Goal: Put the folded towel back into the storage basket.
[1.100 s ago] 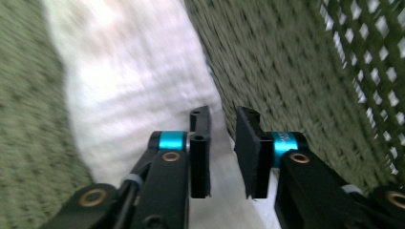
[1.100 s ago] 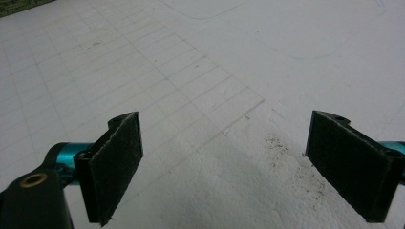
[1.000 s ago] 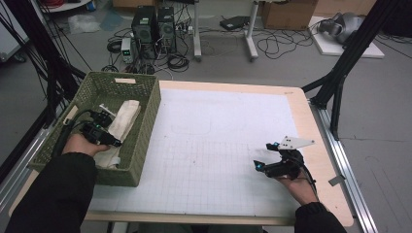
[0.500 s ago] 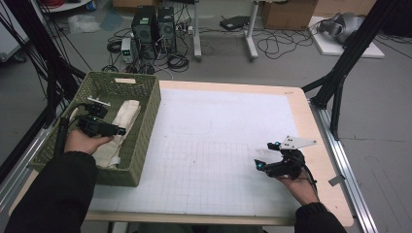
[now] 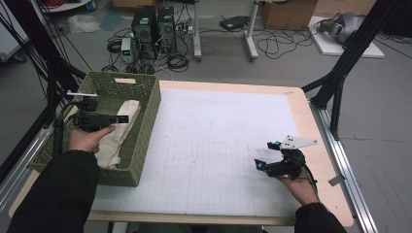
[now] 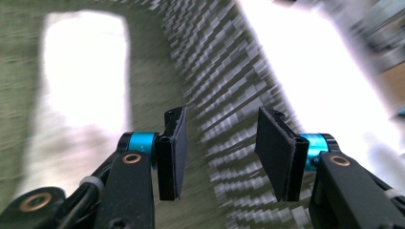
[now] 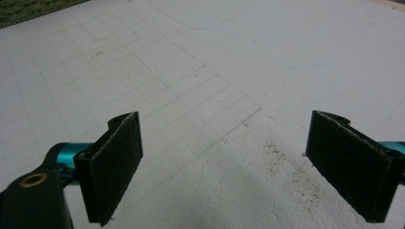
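Two grippers going here, and the thing in play is a cream-white cloth (image 5: 118, 127) lying folded lengthwise inside the green basket (image 5: 145, 116), pretty much along the basket's right wall. It looks soft and a bit rumpled, pale against the woven green plastic. The left gripper (image 5: 122, 118) hangs over the basket just above the cloth; its jaws have just been opening and stand apart with nothing between them, pads clear of the fabric. In the left gripper view it's all motion blur, but you can make out the white cloth (image 6: 86, 81) and the basket's mesh wall (image 6: 224, 95). The right gripper (image 5: 265, 156) sits well away from the basket, low over the white gridded mat (image 5: 214, 145), jaws spread wide and empty. Can't read any writing; the small tag on the basket's far rim is too tiny to make out
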